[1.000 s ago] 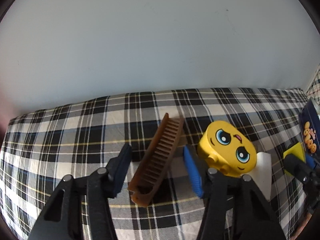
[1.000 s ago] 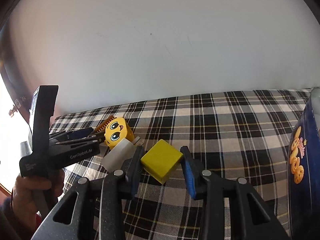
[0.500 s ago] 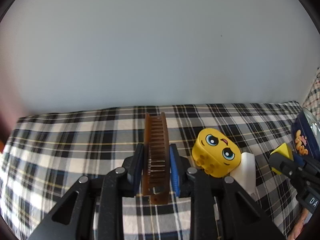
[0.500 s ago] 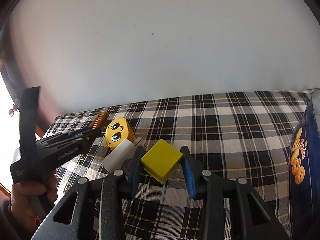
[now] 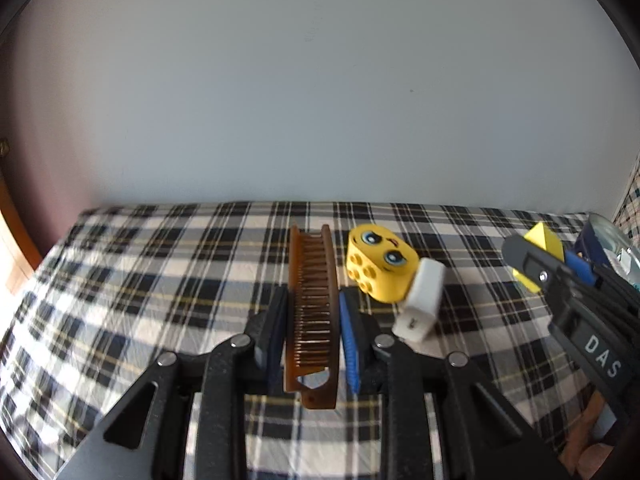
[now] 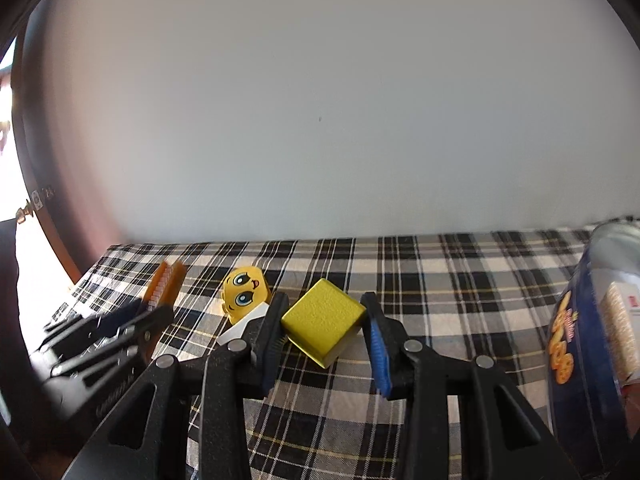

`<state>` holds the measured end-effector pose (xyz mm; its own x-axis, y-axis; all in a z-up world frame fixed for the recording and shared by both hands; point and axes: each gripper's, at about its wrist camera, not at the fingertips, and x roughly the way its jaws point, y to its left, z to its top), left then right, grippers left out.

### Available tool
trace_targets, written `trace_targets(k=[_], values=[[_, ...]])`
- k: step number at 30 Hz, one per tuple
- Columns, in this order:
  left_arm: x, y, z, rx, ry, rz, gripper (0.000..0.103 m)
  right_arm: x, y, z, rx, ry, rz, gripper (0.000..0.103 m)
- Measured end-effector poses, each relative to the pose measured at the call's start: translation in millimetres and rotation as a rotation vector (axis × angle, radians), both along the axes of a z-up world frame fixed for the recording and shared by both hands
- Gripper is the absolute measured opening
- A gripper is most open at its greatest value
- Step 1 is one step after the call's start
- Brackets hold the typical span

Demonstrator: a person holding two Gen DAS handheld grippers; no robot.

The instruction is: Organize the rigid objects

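Observation:
My left gripper (image 5: 313, 304) is shut on a brown comb (image 5: 312, 316) and holds it lengthwise above the plaid cloth (image 5: 140, 280); the comb also shows in the right wrist view (image 6: 166, 286). My right gripper (image 6: 326, 320) is shut on a yellow block (image 6: 324, 326), also in the left wrist view (image 5: 540, 248), lifted off the cloth. A yellow face brick (image 5: 380, 264) lies on the cloth with a white charger block (image 5: 422, 306) leaning against it; both show in the right wrist view, the brick (image 6: 245, 294) and the block (image 6: 244, 326).
A blue cookie tin (image 6: 588, 344) stands at the right edge of the cloth. A plain white wall (image 6: 320, 120) rises right behind the table. The table's left edge (image 5: 44, 264) drops off by a wooden frame.
My left gripper closed on the comb and lifted it, turning it straight along the fingers. My right gripper kept its hold on the yellow block and rose a little.

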<state>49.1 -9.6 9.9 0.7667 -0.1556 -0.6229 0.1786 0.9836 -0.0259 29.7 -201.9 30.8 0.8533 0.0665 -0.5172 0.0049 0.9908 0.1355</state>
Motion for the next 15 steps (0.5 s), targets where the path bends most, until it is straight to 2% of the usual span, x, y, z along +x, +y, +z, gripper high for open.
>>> trace_targets(k=[4, 9, 15], values=[[-16.5, -7.6, 0.0, 0.006, -0.022, 0.0, 0.023, -13.4, 4.3, 5.6, -0.045, -0.046, -0.015, 0.04], [-16.4, -35.7, -3.1, 0.031, -0.046, -0.011, 0.023, -29.3, 8.1, 6.6, -0.04, -0.056, -0.028, 0.04], [-26.4, -41.4, -2.0, 0.036, -0.067, -0.012, 0.023, -49.3, 11.5, 8.2, -0.038, -0.06, -0.026, 0.04]])
